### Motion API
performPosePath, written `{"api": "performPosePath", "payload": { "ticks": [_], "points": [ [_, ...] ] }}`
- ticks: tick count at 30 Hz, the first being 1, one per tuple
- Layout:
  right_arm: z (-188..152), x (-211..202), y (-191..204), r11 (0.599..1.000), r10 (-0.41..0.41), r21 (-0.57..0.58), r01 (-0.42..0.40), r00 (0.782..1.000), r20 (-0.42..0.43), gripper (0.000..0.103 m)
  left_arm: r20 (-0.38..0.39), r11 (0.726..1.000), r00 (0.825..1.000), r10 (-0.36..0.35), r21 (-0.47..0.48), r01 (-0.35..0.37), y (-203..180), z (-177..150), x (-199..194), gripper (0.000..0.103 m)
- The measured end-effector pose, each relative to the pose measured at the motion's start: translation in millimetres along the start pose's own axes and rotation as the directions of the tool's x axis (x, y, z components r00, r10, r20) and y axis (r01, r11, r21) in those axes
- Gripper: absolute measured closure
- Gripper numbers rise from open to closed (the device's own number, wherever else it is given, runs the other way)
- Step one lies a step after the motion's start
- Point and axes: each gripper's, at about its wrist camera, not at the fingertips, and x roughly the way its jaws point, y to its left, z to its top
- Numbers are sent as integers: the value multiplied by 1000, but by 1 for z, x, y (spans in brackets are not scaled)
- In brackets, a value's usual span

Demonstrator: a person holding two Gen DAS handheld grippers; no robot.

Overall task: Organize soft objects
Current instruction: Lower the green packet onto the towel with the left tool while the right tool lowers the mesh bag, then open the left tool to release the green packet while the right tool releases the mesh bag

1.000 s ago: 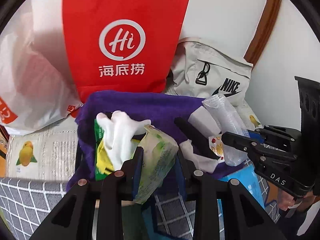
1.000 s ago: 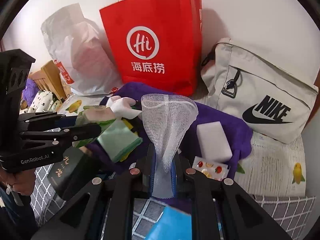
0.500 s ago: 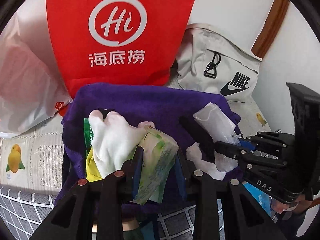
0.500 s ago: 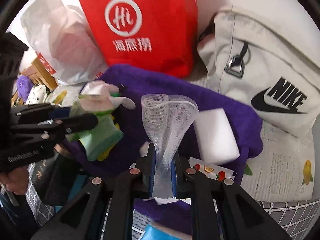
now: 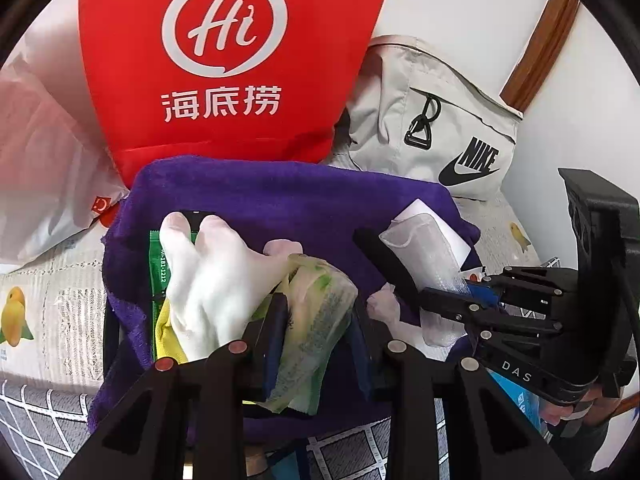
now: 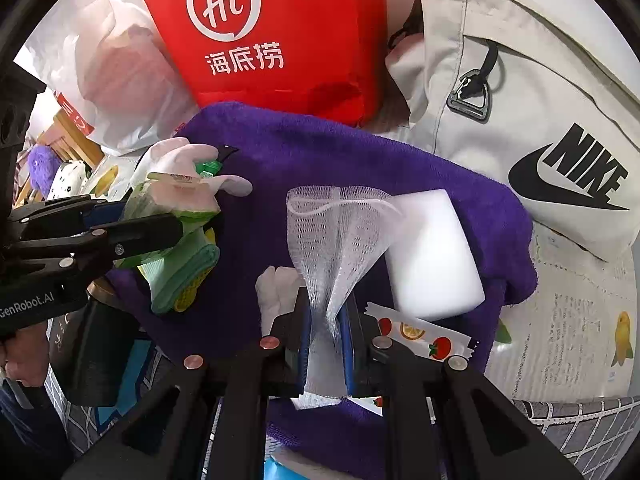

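A purple towel (image 5: 288,196) (image 6: 360,160) lines an open container. My left gripper (image 5: 316,320) is shut on a pale green wipes packet (image 5: 316,312) (image 6: 176,200), held low over the towel's left side. A white glove (image 5: 212,272) (image 6: 176,152) and green and yellow packets (image 5: 158,264) lie under and beside it. My right gripper (image 6: 326,320) is shut on a white mesh net pouch (image 6: 336,232) (image 5: 424,252), just above the towel's middle. A white sponge block (image 6: 432,256) rests on the towel to its right.
A red paper bag (image 5: 224,60) (image 6: 272,32) stands behind the towel, a white plastic bag (image 5: 40,152) to its left, a beige Nike bag (image 5: 432,120) (image 6: 540,120) to its right. A fruit-print sachet (image 6: 420,332) lies near the sponge. Newspaper (image 6: 572,320) and a grid-pattern cloth (image 5: 36,412) cover the surface.
Both grippers have sunk toward the purple towel with their loads still held. The red bag and Nike bag now look larger and nearer in both views.
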Motion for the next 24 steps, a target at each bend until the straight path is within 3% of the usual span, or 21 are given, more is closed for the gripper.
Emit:
{"api": "performPosePath", "payload": {
  "ticks": [5, 9, 11, 13, 21, 24],
  "points": [
    [2, 0, 1, 1000, -1, -3, 1, 1000, -2, 83, 6, 1000, 1000, 3, -3, -3, 0, 0, 0, 73],
    [1, -1, 4, 1000, 2, -15, -2, 1000, -1, 64, 8, 1000, 1000, -8, -10, 8, 1, 1, -1, 69],
    [1, -2, 6, 1000, -1, -27, 1, 1000, 6, 59, 5, 1000, 1000, -16, -12, 16, 1, 1, 0, 62],
    [1, -5, 7, 999, -5, -36, 6, 1000, 14, 57, 4, 1000, 1000, -18, -9, 18, -1, 1, 1, 54],
    [1, -16, -4, 999, -20, -25, 21, 999, 33, 55, -6, 1000, 1000, 5, 11, -5, -7, 1, 4, 42],
    [1, -25, -9, 1000, -8, -9, 8, 999, 53, 50, -4, 1000, 1000, 15, 9, -15, -8, 1, 1, 36]
  ]
}}
